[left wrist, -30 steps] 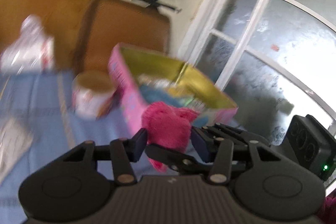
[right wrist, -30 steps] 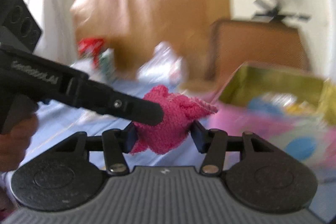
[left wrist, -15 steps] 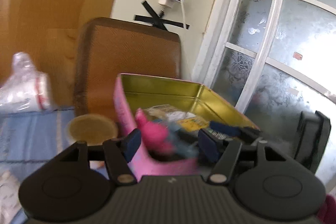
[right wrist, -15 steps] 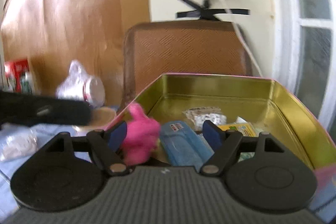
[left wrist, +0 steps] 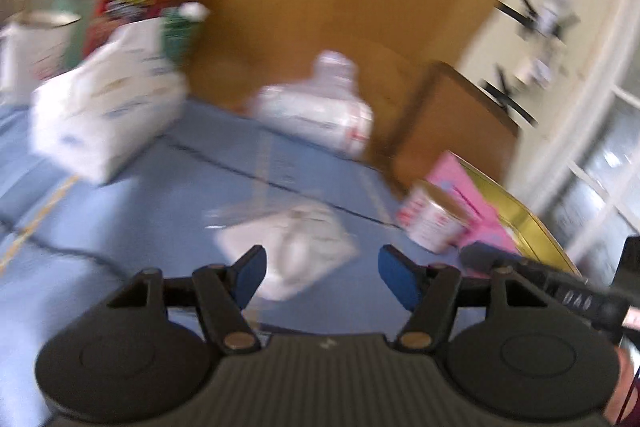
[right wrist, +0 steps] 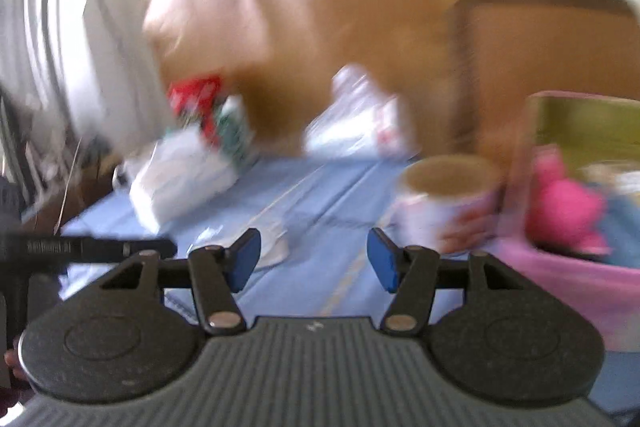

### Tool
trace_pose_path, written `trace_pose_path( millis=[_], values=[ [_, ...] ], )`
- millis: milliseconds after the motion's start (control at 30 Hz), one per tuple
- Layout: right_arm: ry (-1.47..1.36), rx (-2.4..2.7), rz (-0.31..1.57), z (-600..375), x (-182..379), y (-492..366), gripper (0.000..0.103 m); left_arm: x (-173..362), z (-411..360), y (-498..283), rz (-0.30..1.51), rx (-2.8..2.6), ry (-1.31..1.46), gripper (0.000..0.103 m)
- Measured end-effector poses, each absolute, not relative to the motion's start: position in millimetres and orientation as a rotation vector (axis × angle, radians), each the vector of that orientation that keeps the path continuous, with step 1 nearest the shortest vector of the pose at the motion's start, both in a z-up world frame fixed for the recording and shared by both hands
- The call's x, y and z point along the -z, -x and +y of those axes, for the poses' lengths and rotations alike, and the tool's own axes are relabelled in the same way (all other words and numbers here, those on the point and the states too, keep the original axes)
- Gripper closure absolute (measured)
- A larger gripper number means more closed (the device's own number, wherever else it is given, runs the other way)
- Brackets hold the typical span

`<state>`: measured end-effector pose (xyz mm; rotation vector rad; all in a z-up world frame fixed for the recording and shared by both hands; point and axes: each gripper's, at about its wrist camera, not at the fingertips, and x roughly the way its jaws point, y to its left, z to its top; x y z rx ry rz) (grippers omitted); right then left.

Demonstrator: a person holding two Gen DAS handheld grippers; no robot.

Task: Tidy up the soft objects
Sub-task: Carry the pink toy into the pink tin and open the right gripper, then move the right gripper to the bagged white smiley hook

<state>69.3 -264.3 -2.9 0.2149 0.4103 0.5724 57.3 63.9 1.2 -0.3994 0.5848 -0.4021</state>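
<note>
Lying in pink tin (right wrist: pixel 560 291) now, pink cloth (right wrist: pixel 564 211); left tool (left wrist: pixel 320 275), right tool (right wrist: pixel 314 259) released, right just narrowing.

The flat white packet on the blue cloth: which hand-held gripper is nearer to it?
Left. The left hand-held gripper hovers open just before the white packet; the right hand-held gripper, also open and empty, sits off to the packet's right, beside the cup.
</note>
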Motion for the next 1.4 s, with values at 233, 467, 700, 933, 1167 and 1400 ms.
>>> trace_pose_path(
  millis=[233, 467, 700, 933, 1167, 1400],
  values=[
    [-0.247, -0.625, 0.565, -198.3, 9.4, -130.2, 0.034, 18.1, 80.7, -66.0, 0.614, 0.371, 0.472, 0.040],
    [-0.231, -0.639, 0.645, -170.4, 18.2, -147.8, 0.031, 25.1, 91.1, -72.1, 0.626, 0.395, 0.560, 0.034],
    [-0.210, -0.627, 0.624, -171.7, 19.5, -138.7, 0.043, 23.5, 78.1, -72.1, 0.636, 0.424, 0.500, 0.036],
    [-0.205, -0.612, 0.590, -173.8, 22.6, -122.2, 0.043, 23.1, 76.7, -72.0, 0.638, 0.435, 0.495, 0.036],
    [-0.389, -0.570, 0.565, -202.6, 26.4, -122.7, 0.036, 22.3, 67.7, -70.6, 0.652, 0.520, 0.451, 0.036],
    [-0.452, -0.564, 0.540, -210.2, 26.9, -121.8, 0.031, 18.2, 50.4, -61.1, 0.629, 0.618, 0.356, 0.035]
  ],
)
